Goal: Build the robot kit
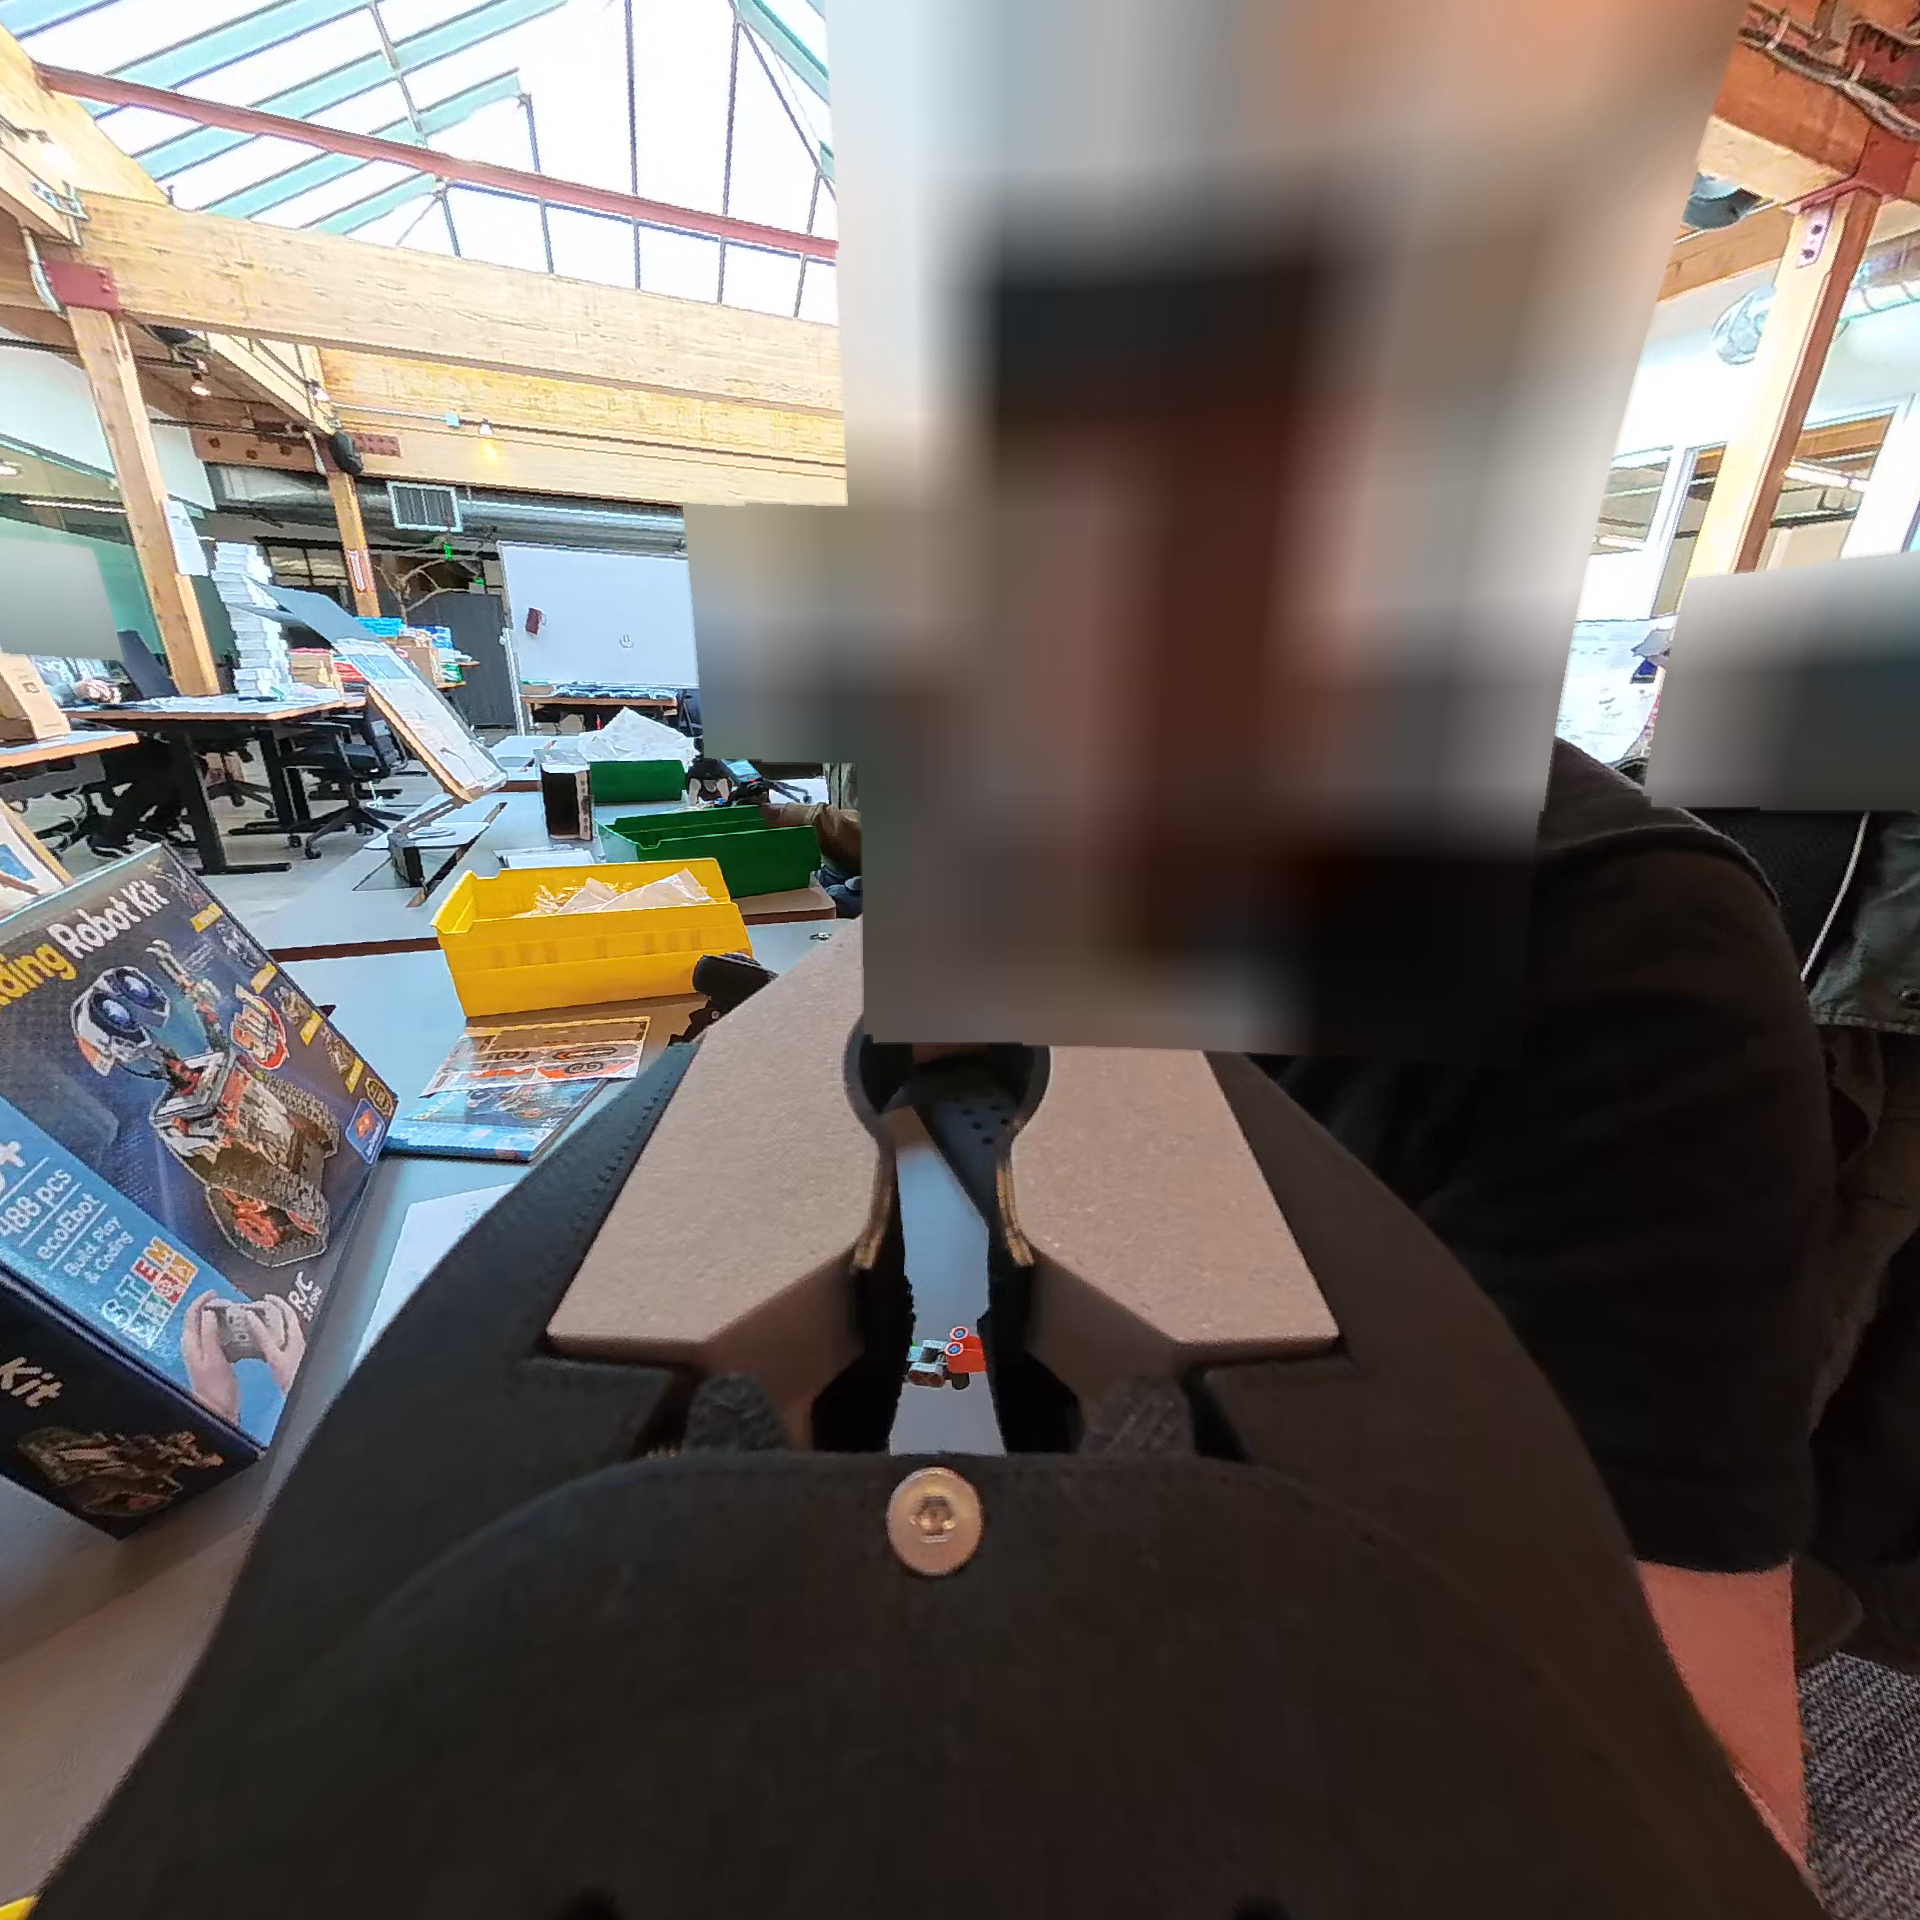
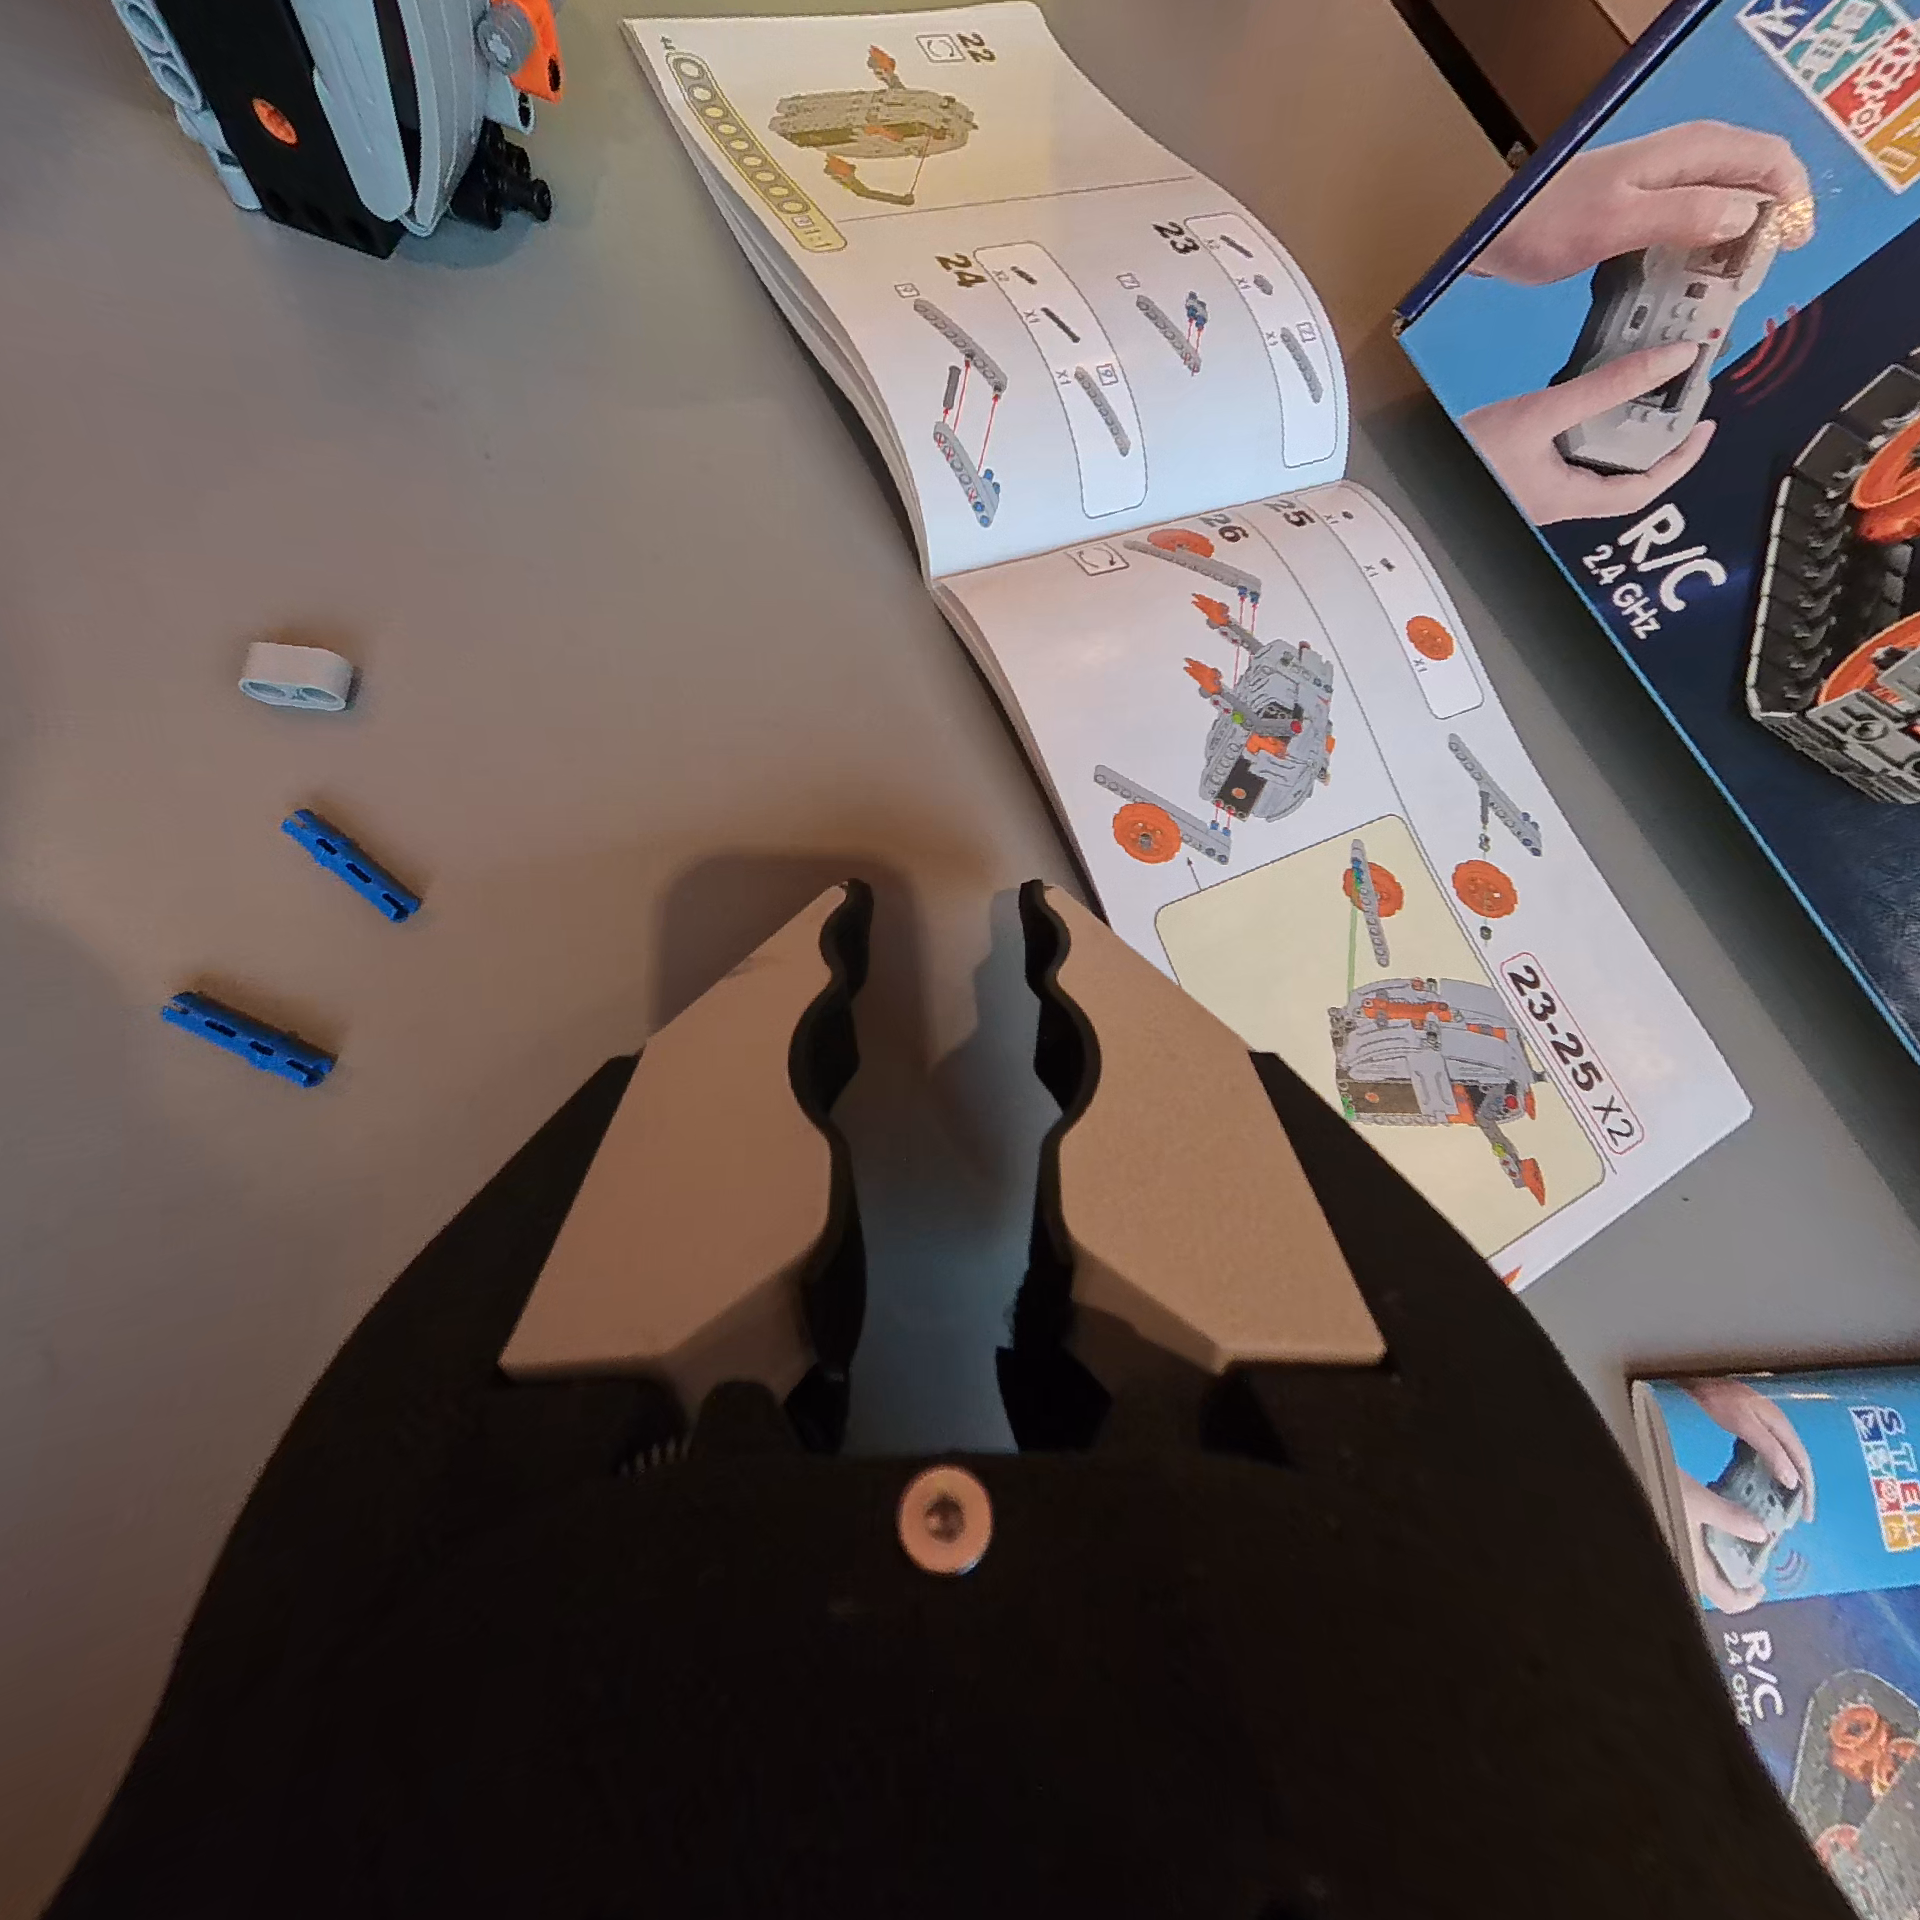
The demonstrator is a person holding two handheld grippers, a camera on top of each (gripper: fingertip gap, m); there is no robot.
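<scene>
Left gripper (image 1: pixel 940 1132): tilted up off the surface; jaws nearly together on a dark perforated strap-like piece (image 1: pixel 971 1127); true clamp: cannot tell.
Right gripper (image 2: pixel 943 899): jaws slightly apart, empty, low over grey surface (image 2: pixel 540 499).
At 9 o'clock: two blue plastic pins (image 2: pixel 351 864), (image 2: pixel 249 1039).
At 10 o'clock: pale grey two-hole link (image 2: pixel 298 675).
At 1 o'clock: open instruction booklet (image 2: pixel 1143 582); blue kit box (image 2: pixel 1714 436) beyond.
Handling: small pins want a squared, centred pinch.

Skylit timber-beamed workshop (image 1: pixel 457 301), grey tables (image 2: pixel 582 540)
</scene>
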